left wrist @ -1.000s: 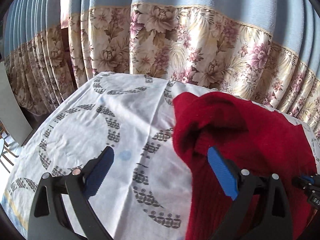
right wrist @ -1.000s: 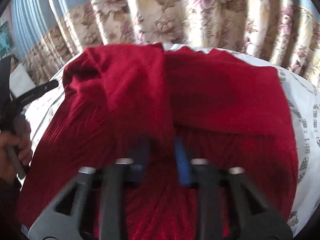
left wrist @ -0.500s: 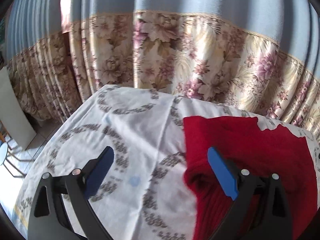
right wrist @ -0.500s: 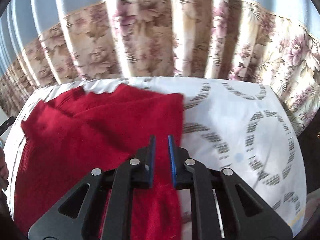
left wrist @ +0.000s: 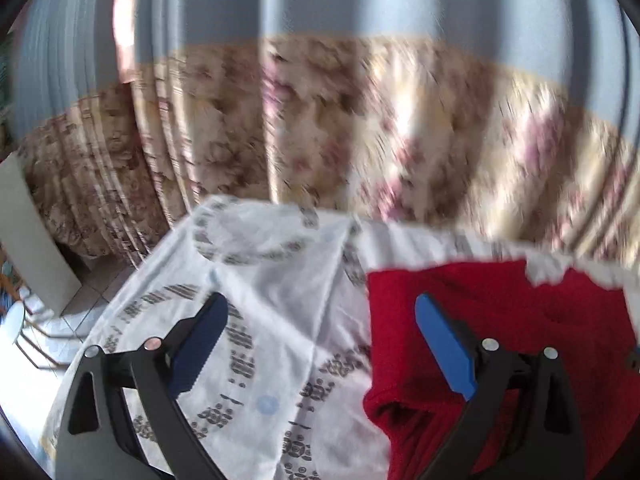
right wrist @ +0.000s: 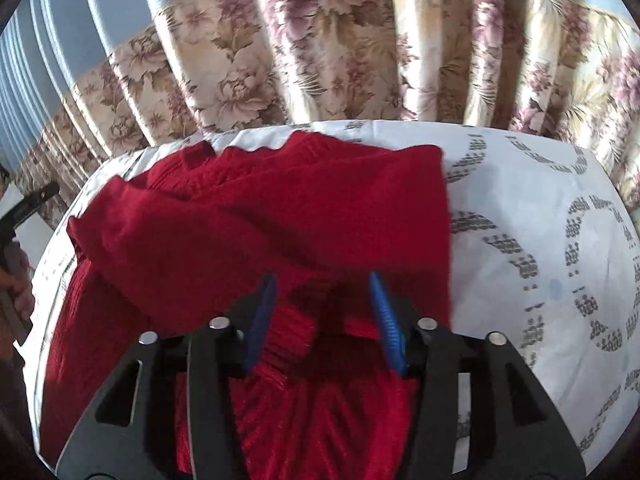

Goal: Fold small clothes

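Holding both tools: you are pointing each one downward over the table, black arms entering from the bottom of each frame.
Left gripper (left wrist: 320, 344): you are keeping its blue pads wide apart with nothing between them; the left pad is hanging over the white cloth (left wrist: 280, 300), the right pad over the red edge, lower centre of the left wrist view.
Right gripper (right wrist: 322, 316): its jaws are opening, and bunched red knit is sitting between the pads without being pressed, lower centre of the right wrist view.
Your left hand (right wrist: 18, 280): it is showing at the left edge of the right wrist view, wrapped around a dark handle.
Red garment (right wrist: 260, 232): it is lying folded over on the patterned cloth, filling the left and centre of the right wrist view and the lower right of the left wrist view.
Long axis: it is running roughly from the bottom of the frame up toward the curtain (right wrist: 320, 40), with a scalloped edge at the far end.
Writing: you are showing no readable label or brand; the left wrist view is blurred.
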The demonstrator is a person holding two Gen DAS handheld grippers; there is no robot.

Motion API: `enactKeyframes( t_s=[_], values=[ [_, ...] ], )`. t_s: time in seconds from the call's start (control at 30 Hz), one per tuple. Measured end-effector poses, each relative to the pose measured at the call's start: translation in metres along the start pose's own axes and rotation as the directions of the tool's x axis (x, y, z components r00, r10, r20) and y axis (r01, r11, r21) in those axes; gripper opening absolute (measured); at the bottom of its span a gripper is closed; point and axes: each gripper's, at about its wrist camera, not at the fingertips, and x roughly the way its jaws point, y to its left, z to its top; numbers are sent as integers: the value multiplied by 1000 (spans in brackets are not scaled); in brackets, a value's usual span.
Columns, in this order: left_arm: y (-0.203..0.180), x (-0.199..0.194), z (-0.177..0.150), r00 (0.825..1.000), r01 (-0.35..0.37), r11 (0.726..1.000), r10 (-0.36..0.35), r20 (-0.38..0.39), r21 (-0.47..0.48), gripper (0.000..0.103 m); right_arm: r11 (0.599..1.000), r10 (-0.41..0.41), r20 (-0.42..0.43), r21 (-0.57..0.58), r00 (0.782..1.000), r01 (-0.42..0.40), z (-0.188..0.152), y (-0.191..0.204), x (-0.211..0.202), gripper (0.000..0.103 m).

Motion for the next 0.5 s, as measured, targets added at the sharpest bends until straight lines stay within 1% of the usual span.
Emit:
enactKeyframes(
  t_s=[0.03, 0.1, 0.13, 0.17, 0.23, 0.33, 0.4, 0.5],
  values=[
    [-8, 9, -6, 999, -7, 998, 9, -38, 55, 95, 1000, 8, -7, -1, 1000, -8, -1, 2, 3, 51],
    [-15, 16, -19, 998, -17, 994, 24, -62, 112, 95, 1000, 25, -13, -11, 1000, -25, -3, 9, 6, 44],
    [-16, 17, -27, 998, -15, 992, 24, -66, 121, 95, 999, 25, -8, -29, 1000, -25, -4, 14, 5, 24],
    [-15, 17, -36, 997, -1, 993, 10, -77, 120, 95, 999, 18, -1, -42, 1000, -18, -4, 16, 3, 10],
    [-12, 18, -46, 996, 11, 993, 0, -89, 118, 95, 999, 19, 13, -47, 1000, -18, -4, 16, 0, 9],
    [-8, 13, -55, 995, 24, 993, -13, -95, 114, 95, 999, 0, 71, -53, 997, 4, 3, 12, -13, 8],
    [-10, 12, -53, 995, 20, 992, -8, -96, 123, 95, 999, -12, 102, -49, 995, 17, 14, 7, -21, 8],
    [-13, 4, -41, 998, 1, 993, 6, -63, 119, 95, 997, -40, 117, -63, 992, 48, 33, 1, -22, 8]
  ],
)
